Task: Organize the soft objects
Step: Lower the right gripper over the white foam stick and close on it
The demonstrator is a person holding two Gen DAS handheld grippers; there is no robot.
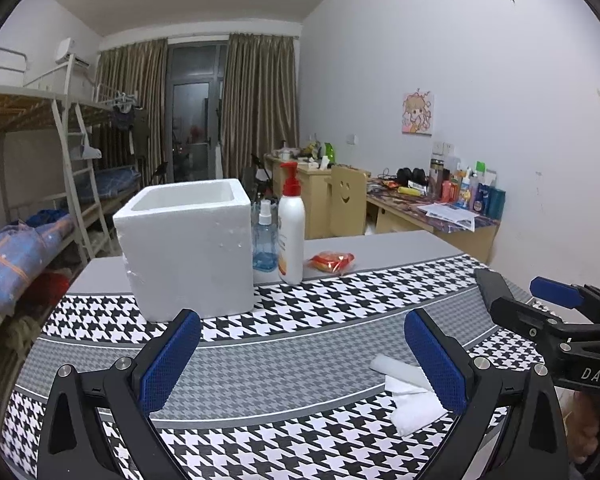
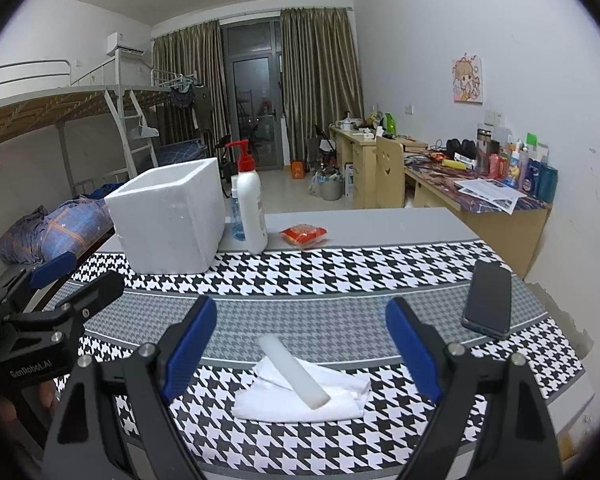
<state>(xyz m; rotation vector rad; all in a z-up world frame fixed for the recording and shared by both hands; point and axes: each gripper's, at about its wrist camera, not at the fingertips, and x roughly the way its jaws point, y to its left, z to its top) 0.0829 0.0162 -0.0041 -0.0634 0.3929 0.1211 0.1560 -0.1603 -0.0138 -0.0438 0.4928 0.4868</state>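
Foam roll [image 2: 294,372] atop folded, seemingly cotton, towel [image 2: 340,398].

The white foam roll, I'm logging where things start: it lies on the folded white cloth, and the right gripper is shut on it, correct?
Not quite. The foam roll does lie on the folded cloth, but the right gripper is open and holds nothing, as the right wrist view shows.

We see a white folded cloth [image 2: 300,396] lying flat on the houndstooth table cover, crumpled slightly at its edges. Across it rests a white foam cylinder [image 2: 294,372], lying on its side at a diagonal. Farther back stands a white foam box [image 2: 168,224], upright and open-topped.
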